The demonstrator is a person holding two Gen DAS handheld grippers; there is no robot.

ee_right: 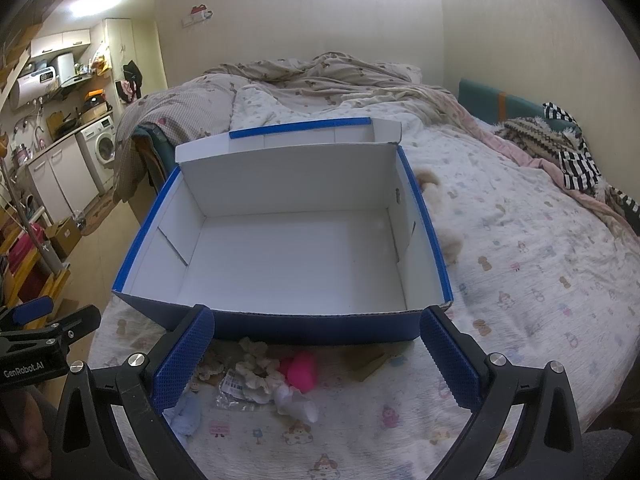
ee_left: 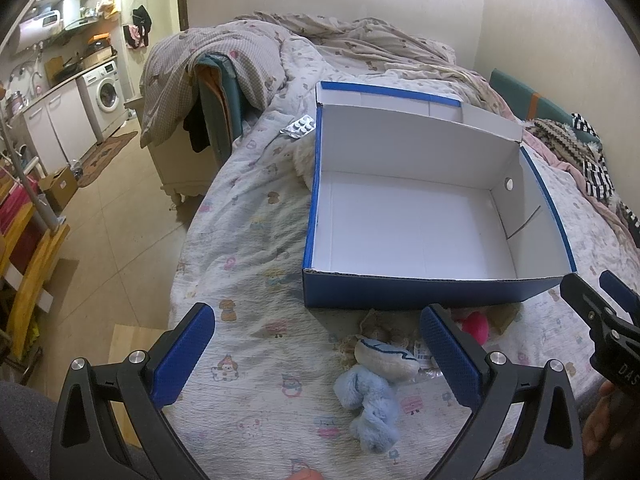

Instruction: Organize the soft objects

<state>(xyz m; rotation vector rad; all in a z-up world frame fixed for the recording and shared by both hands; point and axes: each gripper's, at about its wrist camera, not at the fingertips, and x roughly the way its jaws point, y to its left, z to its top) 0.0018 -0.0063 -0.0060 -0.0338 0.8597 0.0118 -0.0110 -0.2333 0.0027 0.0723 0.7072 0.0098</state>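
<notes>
Both tongs wide open, empty — I'd pinch the blue plush toy (ee_left: 370, 404) mid-body at six o'clock of the shoebox (ee_left: 420, 292); looks light, squashy.

Blue box (ee_right: 280, 326) (white inside), pink toy (ee_right: 300, 372), cartoon-printed sheet (ee_right: 520, 300).

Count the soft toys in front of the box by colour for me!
Light blue fluffy plush toy: 1
Bright pink plush toy: 1
Cream frilly fabric piece: 1
White soft cloth piece: 1
Total: 4, all outside the empty blue cardboard box.
</notes>
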